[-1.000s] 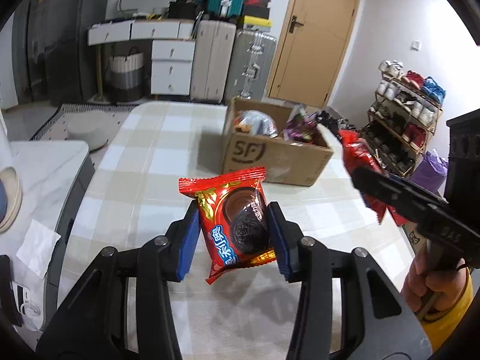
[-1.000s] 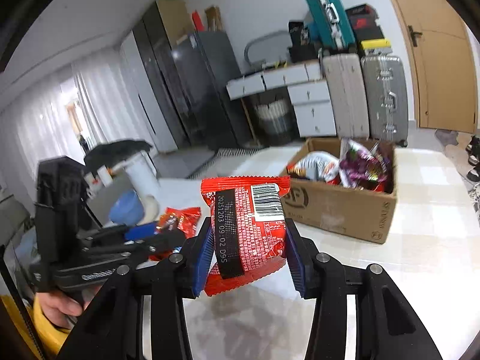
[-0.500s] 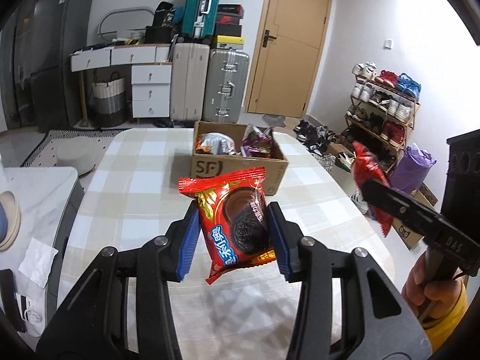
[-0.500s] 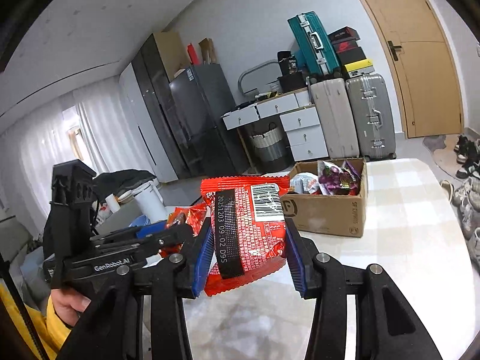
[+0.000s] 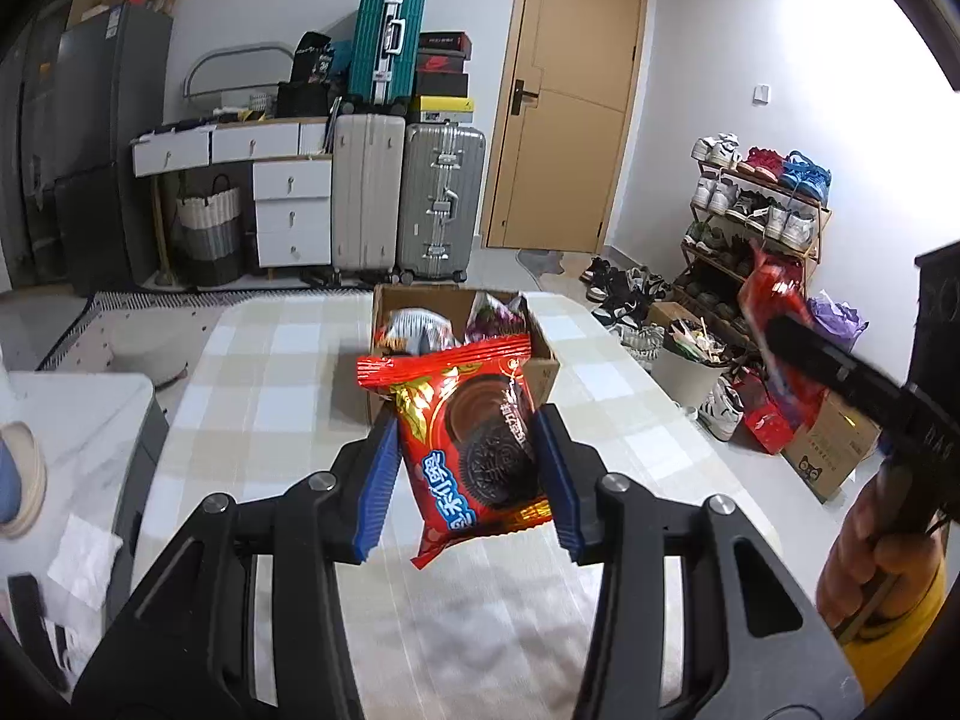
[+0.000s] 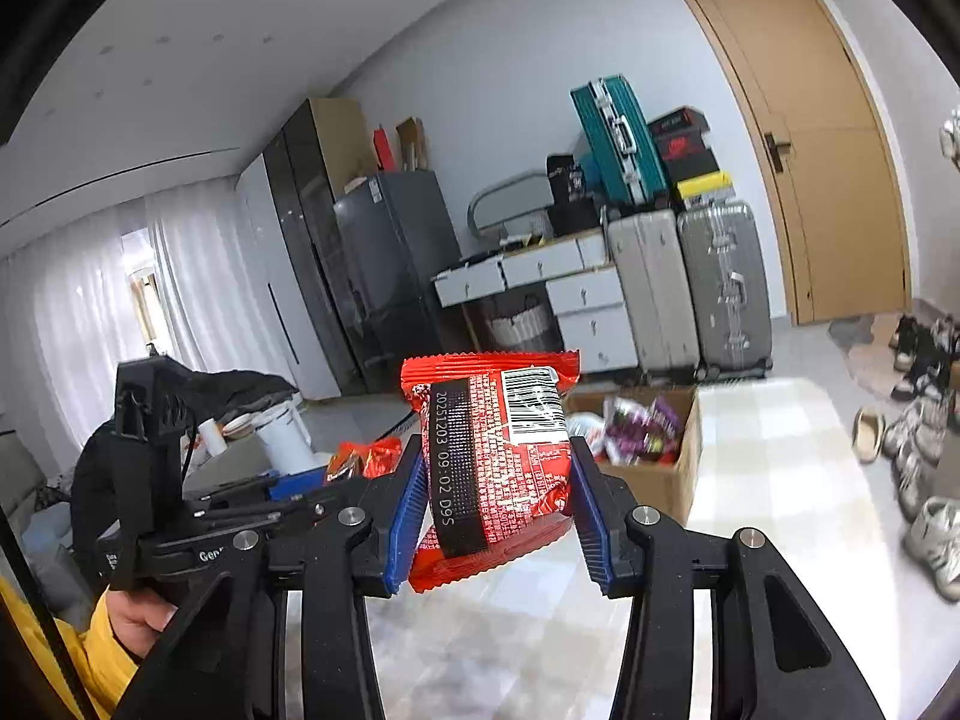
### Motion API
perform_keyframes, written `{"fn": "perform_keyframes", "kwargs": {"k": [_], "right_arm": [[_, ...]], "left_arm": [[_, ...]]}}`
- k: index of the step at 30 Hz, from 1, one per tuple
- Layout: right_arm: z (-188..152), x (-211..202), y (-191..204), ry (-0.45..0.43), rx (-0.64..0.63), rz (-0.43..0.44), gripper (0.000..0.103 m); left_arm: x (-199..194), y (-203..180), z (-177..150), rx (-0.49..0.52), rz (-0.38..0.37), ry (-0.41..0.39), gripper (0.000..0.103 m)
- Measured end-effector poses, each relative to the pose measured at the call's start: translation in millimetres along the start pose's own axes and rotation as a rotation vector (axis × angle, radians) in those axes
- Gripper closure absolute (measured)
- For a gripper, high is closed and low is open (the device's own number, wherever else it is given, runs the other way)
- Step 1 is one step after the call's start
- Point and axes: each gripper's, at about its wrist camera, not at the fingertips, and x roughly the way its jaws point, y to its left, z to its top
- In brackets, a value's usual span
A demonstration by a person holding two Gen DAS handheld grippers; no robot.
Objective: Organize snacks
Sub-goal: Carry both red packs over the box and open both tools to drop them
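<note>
Right gripper (image 6: 498, 501) clamping a red snack packet (image 6: 501, 456), barcode side facing the camera, above the checked table (image 6: 774, 480). Beyond it, toward the table's far edge, an open cardboard box (image 6: 660, 483) holds snack bags. At left, the left gripper (image 6: 360, 468) grips another red packet (image 6: 363, 457).

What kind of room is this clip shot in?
Likely a lived-in home room, part dining, part storage: a checked-cloth table, stacked suitcases, a shoe rack and a fridge.

White walls, a tan door (image 5: 564, 96), stacked suitcases (image 5: 408, 192), a shoe rack (image 5: 756, 210) and curtained windows (image 6: 78, 312).
</note>
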Motion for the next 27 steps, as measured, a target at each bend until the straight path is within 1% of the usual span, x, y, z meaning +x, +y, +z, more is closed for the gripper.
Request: {"fn": "perform_keyframes", "kwargs": {"k": [3,6,11,13,15,20,23,26,27], "right_arm": [[19.3,-3.5,1.0,-0.027,-0.038,-0.015,0.058],[37.7,-1.1,2.0,-0.044,-0.081,-0.036,0.058],[67.7,14.6,-1.5,-0.052,-0.133,-0.052,0.058],[78.5,26.7,-5.3,-0.050,-0.145,-0.046,0.058],[89.2,41.2,-10.5,-0.039,-0.160,-0.052,0.058],[115.0,86.6,-32.3,0.001,-0.148,-0.054,0.058],[134.0,116.7,-45.1,0.014,-0.147,-0.063,0.058],[154.1,147.2,-57.7,0.009,-0.153,-0.083,0.058],[160.3,158.4,-64.6,0.012,-0.138,-0.085,0.058]], "left_arm": [[3.0,0.5,16.1,0.005,-0.017,-0.007,0.062],[9.3,2.6,34.5,0.011,-0.019,-0.017,0.062],[30.7,8.6,69.4,0.011,-0.015,-0.009,0.062],[40.8,9.9,82.2,0.020,-0.021,-0.009,0.062],[55.0,12.8,98.1,0.028,-0.005,-0.014,0.062],[90.4,31.1,131.2,-0.008,-0.005,-0.019,0.062],[121.3,46.4,153.1,-0.046,-0.010,-0.014,0.062],[161.1,57.8,170.1,-0.057,-0.002,0.003,0.062],[180.4,63.3,178.3,-0.064,-0.009,0.009,0.062]]}}
